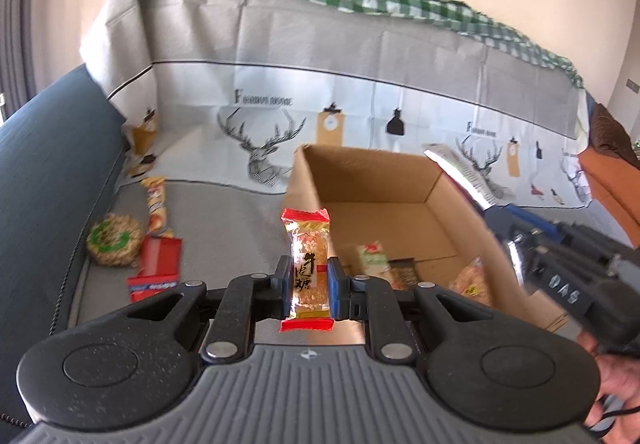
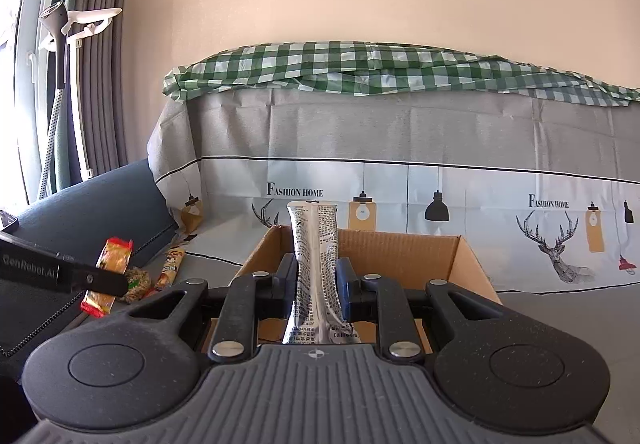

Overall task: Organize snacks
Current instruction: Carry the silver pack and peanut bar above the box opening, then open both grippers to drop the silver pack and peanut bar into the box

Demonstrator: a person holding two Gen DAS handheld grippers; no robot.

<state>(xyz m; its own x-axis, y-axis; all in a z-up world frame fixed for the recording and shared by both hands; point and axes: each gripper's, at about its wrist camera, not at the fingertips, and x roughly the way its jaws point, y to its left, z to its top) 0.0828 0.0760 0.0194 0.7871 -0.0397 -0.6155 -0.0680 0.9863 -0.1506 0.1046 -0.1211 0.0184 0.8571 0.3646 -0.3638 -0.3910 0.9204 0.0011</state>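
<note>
Left wrist view: your left gripper [image 1: 309,282] is clamped on one gold candy bar [image 1: 307,268], just left of the cardboard box [image 1: 384,180]. About three snacks [image 1: 374,258] lie inside, blurred; four remain left of it.

Right wrist view: your right gripper [image 2: 317,282] pinches one silver packet [image 2: 316,276] above the box.

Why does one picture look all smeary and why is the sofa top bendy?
In the left wrist view the cardboard box and the silver packet are smeared by motion blur, while the candy in the left gripper stays sharp. The right wrist view is crisp, but its fisheye lens curves the checked cloth.
</note>
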